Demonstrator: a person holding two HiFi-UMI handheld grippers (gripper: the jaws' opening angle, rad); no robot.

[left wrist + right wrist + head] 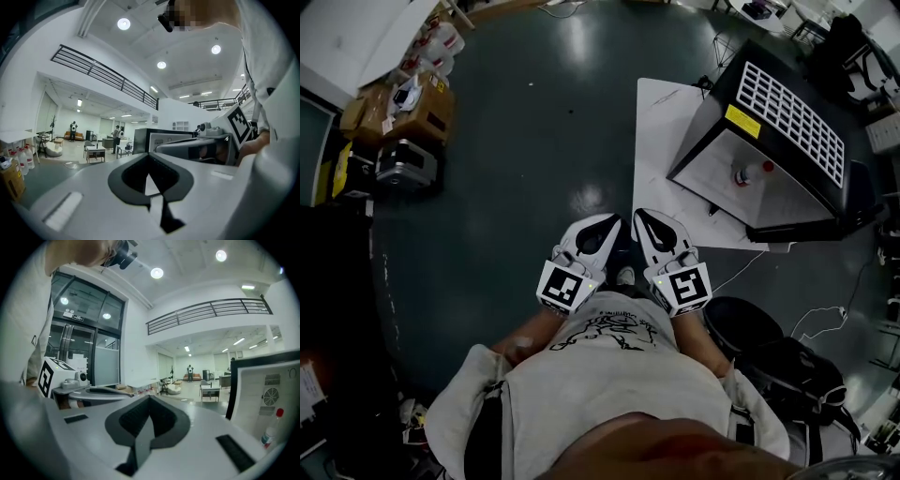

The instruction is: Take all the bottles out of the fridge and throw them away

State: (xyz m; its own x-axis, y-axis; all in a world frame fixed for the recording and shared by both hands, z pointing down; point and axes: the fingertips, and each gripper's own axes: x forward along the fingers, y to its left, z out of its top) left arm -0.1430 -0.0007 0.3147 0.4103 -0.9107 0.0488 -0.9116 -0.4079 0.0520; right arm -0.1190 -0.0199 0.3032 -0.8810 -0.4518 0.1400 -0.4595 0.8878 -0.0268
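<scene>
Bright ceiling spots (123, 23) — glare on floor (581, 42) — fisheye-warped edges.

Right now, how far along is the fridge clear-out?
Done: nothing that shows; one bottle sits in the open fridge. In hand: nothing; the left gripper and right gripper are both shut and empty. Left: take that bottle out and throw it away.

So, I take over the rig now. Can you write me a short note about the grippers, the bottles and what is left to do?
Left gripper: shut, empty, held close to the body.
Right gripper: shut, empty, beside the left one.
Fridge: on the floor ahead to the right, open towards the person.
Bottle: one with a red cap shows inside the fridge.
Done: nothing that these views show.
Left: take the bottle out and throw it away. No bin can be identified for sure.
</scene>
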